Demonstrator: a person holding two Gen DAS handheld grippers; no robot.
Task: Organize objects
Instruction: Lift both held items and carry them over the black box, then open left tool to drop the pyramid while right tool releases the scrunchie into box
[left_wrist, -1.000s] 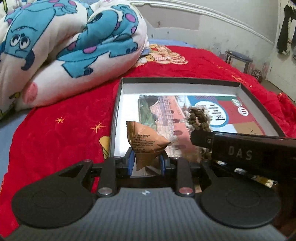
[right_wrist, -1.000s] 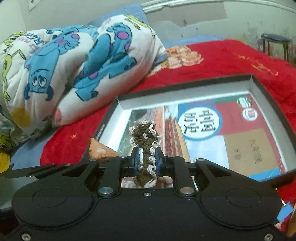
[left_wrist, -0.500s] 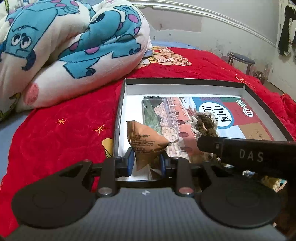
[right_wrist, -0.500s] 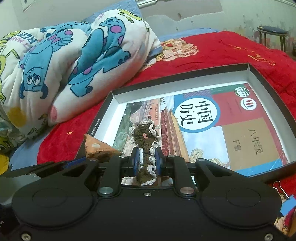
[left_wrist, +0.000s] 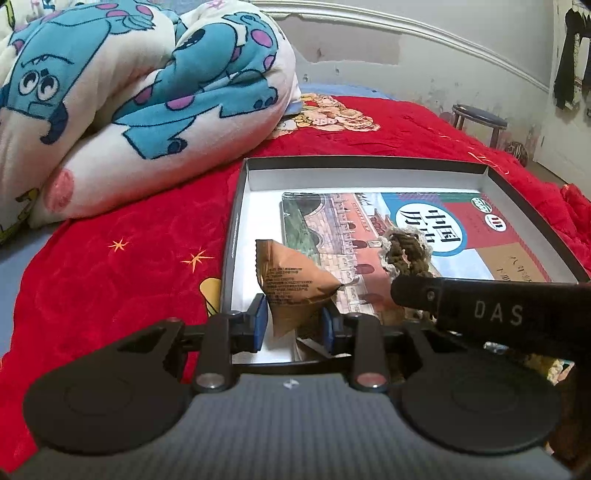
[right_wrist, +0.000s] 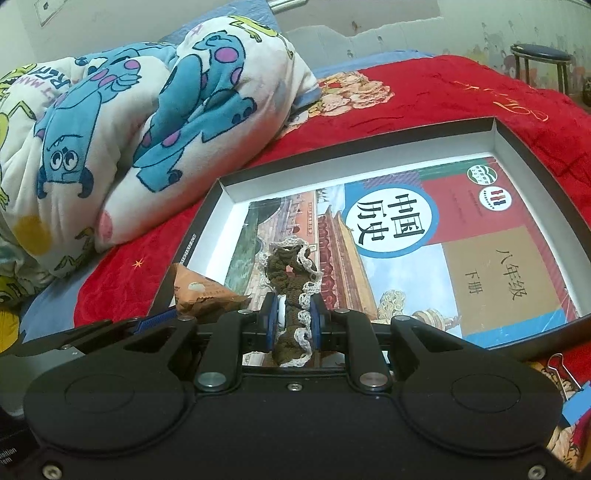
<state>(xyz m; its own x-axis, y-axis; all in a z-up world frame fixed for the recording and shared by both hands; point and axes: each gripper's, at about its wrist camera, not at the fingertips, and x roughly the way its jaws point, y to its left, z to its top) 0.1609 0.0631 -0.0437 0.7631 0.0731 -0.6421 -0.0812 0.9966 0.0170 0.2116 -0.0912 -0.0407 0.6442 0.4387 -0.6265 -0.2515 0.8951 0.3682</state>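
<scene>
While both grippers hang over the near-left corner of the shallow black cardboard box tray with white inside (left_wrist: 236, 229), the left gripper (left_wrist: 293, 323) has its jaws opening, with the crinkled orange-brown foil snack packet (left_wrist: 291, 280) between the blue pads (left_wrist: 259, 322); the left pad looks slightly off the packet, the right pad touching or nearly so, contact hard to tell. Packet sits tilted, its lower tip down between the fingers, over the white floor of the tray beside the book. Right gripper (right_wrist: 293, 325) is clamped narrow on the dark brown crocheted scrunchie with cream lace edging (right_wrist: 291, 280), which stands upright out of the jaws above the colourful history textbook (right_wrist: 461, 251) lying flat inside the tray. Tray rests on the red star-print bedspread (left_wrist: 122, 266). Bunched white fleece blanket with blue monster cartoon print (left_wrist: 129, 92) lies at the left behind the tray. Small metal binder clip (right_wrist: 563, 373) lies on the bedspread just outside the tray's near-right edge. Round dark stool (left_wrist: 480, 122) stands by the far wall.
</scene>
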